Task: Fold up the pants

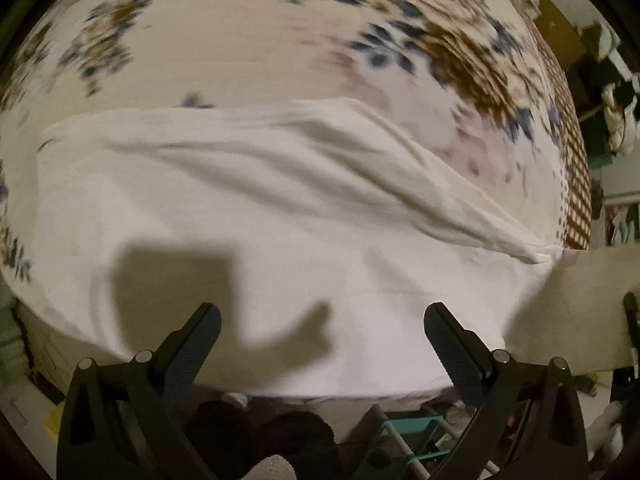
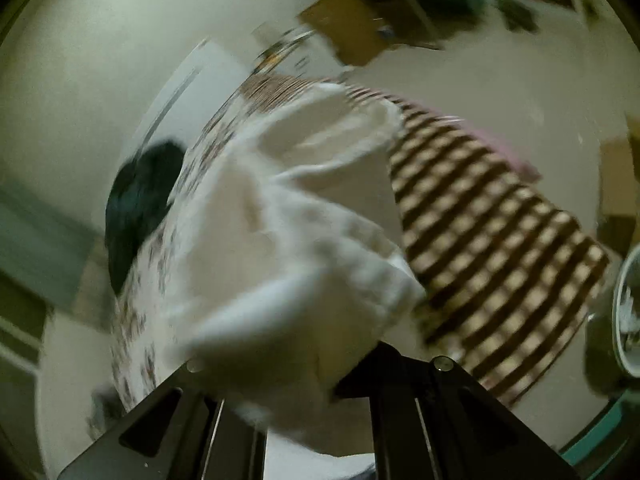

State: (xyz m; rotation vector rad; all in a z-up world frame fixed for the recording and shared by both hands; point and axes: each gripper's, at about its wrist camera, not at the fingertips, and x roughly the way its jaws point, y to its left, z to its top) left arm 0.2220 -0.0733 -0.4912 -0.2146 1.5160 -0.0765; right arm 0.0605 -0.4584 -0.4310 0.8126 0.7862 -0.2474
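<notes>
My left gripper (image 1: 322, 344) hangs with its two black ribbed fingers (image 1: 192, 354) spread wide, nothing between them, pointing steeply down over the near edge of the white cotton pants (image 1: 256, 216). The cloth lies flat just beyond my fingertips, apart from them, and the gripper's shadow falls on it. The pants stretch across the view in long soft wrinkles, with a raised fold running toward the right, where the fabric lifts off the surface. Under them is a cream bedsheet with blue and brown flower clusters (image 1: 224, 52), and at the far right its brown checked border (image 1: 576, 184).

My right gripper (image 2: 316, 364) is pressed together on a bunched corner of the same white pants (image 2: 280, 248); the cloth covers the fingertips, so I cannot see the pads themselves, but the fabric rises straight out from between them and billows up in front of the lens. This view is badly blurred. Beyond the lifted cloth, the flowered sheet runs down the left and the brown checked border (image 2: 492, 240) down the right. A dark rounded shape (image 2: 140, 204) sits left of the sheet; I cannot tell what it is.
</notes>
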